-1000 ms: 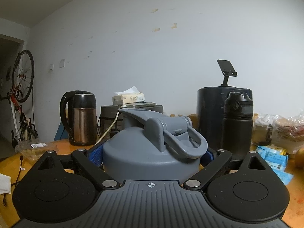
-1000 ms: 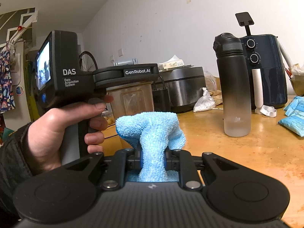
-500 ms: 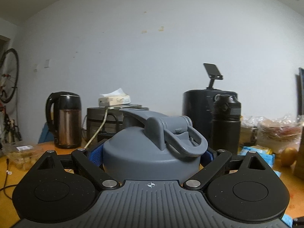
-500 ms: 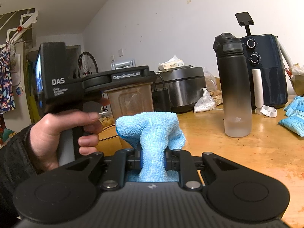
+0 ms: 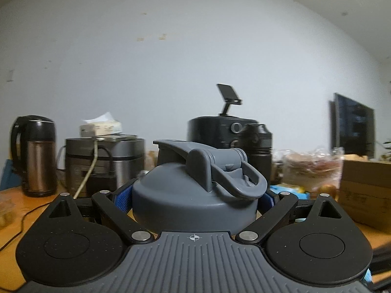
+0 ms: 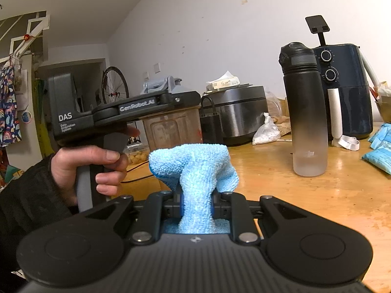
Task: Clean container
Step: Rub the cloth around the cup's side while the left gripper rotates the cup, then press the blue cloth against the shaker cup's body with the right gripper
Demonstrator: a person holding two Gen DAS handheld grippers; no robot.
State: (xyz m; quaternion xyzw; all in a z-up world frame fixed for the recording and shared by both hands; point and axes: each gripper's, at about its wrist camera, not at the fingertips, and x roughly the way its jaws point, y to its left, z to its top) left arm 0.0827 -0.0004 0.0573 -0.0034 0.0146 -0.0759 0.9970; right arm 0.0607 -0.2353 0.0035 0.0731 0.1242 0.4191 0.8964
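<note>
Left tongs [image 5: 195, 197] clamping container [image 5: 195, 190], right tongs [image 6: 196, 204] pinching cloth [image 6: 195, 168]

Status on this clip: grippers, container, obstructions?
Left gripper shut on container. Right gripper shut on cloth. Cloth and container apart; nothing between.

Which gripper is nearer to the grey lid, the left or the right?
Left. The left gripper clamps the grey lid; the right gripper, holding the blue cloth, stays apart.
</note>
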